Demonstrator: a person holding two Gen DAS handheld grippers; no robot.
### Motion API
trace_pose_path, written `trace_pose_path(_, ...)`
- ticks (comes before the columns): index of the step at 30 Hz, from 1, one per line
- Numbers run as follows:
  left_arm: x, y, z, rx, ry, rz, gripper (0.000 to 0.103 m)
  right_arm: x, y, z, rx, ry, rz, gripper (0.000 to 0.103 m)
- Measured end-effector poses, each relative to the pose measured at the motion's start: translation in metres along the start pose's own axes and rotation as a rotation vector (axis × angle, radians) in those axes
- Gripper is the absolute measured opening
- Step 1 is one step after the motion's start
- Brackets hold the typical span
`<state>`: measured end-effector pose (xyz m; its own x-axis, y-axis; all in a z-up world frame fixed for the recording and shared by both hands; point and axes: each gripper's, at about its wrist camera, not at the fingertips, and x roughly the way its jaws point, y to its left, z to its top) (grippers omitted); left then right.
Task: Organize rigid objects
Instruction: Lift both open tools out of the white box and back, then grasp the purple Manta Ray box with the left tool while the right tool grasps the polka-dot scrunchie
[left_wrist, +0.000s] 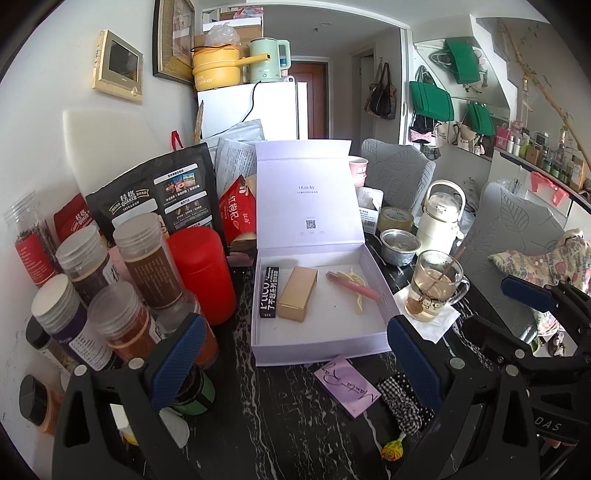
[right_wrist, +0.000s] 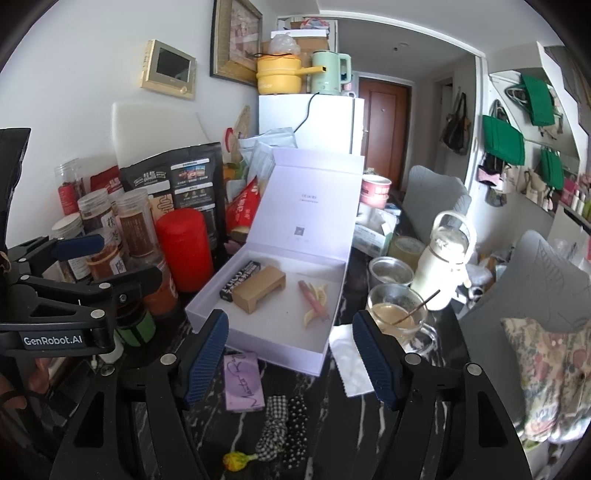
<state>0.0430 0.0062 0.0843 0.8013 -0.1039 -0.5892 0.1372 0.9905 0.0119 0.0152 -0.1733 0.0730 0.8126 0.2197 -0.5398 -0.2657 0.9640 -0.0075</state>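
An open white box (left_wrist: 258, 332) (right_wrist: 207, 299) lies on the dark marble table, lid upright. Inside it are a black carton (left_wrist: 269, 292) (right_wrist: 240, 284), a gold box (left_wrist: 298, 293) (right_wrist: 258, 290), a pink tube (left_wrist: 354, 286) (right_wrist: 312, 293) and a yellow clip (left_wrist: 357, 295) (right_wrist: 314, 314). In front of the box lie a purple card case (left_wrist: 347, 386) (right_wrist: 243, 380), checked hair ties (left_wrist: 402, 402) (right_wrist: 275, 421) and a lollipop (left_wrist: 392, 448) (right_wrist: 236, 459). My left gripper (left_wrist: 295, 363) is open and empty above the box's near edge. My right gripper (right_wrist: 290, 362) is open and empty above the purple case.
Spice jars (left_wrist: 147, 258) and a red canister (left_wrist: 203, 273) crowd the left. A glass mug (left_wrist: 432, 284) (right_wrist: 395, 317) with a stick stands on a napkin at the right, by a steel cup (left_wrist: 400, 245) and a white flask (left_wrist: 441, 218). Chairs stand further right.
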Motion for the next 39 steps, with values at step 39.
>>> trace_pose_path(39, 0.052, -0.017, -0.083, -0.075, 0.187, -0.069, 0.1, 0.035, -0.029, -0.1, 0.144, 0.159, -0.017, 0.069)
